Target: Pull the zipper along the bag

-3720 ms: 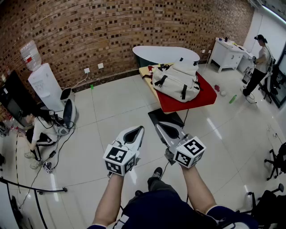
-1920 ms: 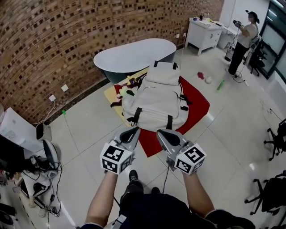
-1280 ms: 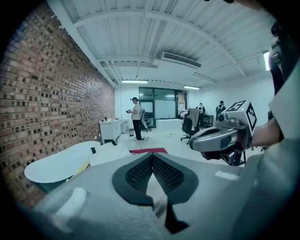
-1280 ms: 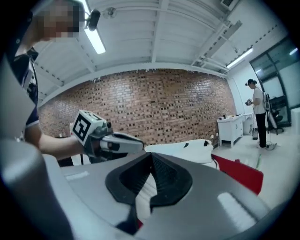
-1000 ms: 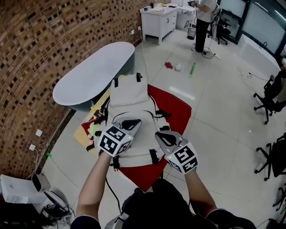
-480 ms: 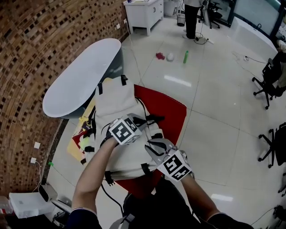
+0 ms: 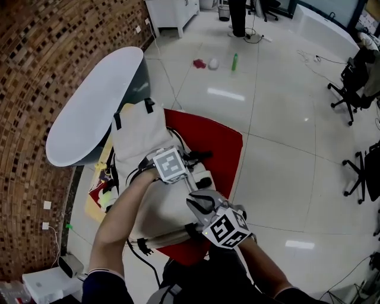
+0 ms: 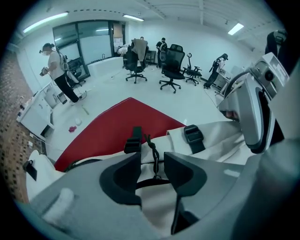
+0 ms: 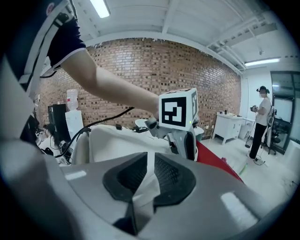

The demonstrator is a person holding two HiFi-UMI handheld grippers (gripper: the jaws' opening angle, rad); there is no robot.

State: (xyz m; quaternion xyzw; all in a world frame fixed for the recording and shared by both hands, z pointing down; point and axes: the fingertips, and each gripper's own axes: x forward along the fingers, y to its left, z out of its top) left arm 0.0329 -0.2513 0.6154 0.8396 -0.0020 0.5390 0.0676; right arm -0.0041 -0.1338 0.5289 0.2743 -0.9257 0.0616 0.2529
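A cream backpack lies on a red mat. My left gripper is over the bag's middle, near its right edge. Its jaws are opening, and in the left gripper view the black zipper pull cord hangs in the gap, touched by neither pad. Two black buckles sit just beyond. My right gripper is at the bag's near end. Its jaws are opening too, with a fold of cream bag fabric in the narrow gap.
A white oval tub stands against the brick wall, left of the bag. Small things and a green bottle lie on the floor beyond. Office chairs stand at the right, and a person at the far end.
I walked up to the bag and both grippers came down onto it. The left reached the bag's middle first, then the right dropped to its near end.
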